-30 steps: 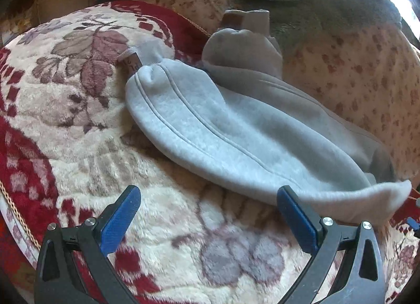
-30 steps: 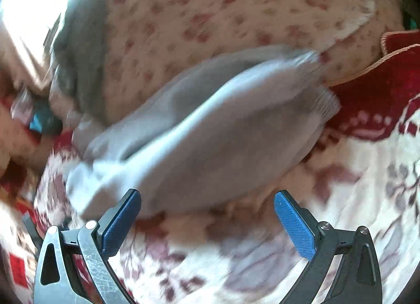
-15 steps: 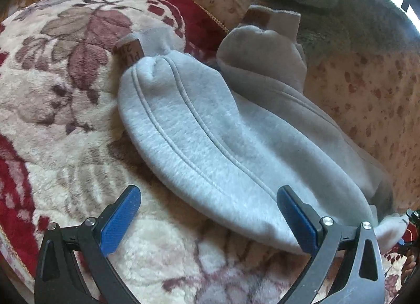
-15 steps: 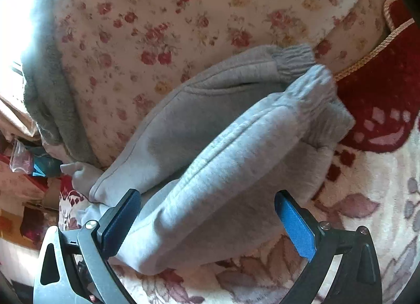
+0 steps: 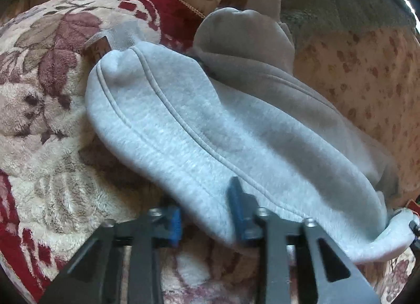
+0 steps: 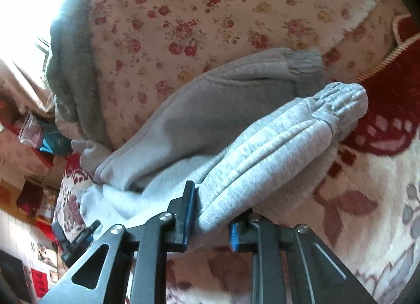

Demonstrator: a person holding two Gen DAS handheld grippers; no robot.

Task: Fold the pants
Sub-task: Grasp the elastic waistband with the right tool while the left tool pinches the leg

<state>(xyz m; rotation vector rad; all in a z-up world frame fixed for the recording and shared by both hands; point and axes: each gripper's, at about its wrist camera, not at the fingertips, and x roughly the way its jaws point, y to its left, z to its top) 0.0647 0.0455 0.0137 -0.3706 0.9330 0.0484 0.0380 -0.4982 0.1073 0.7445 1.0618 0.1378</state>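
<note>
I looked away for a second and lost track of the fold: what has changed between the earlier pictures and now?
Both grippers came in closer to the grey pants and went from wide open to closing on their near edge: the left gripper and the right gripper each have a fold of cloth between their jaws. The pants still lie in the same place on the flowered blanket, legs side by side.
</note>
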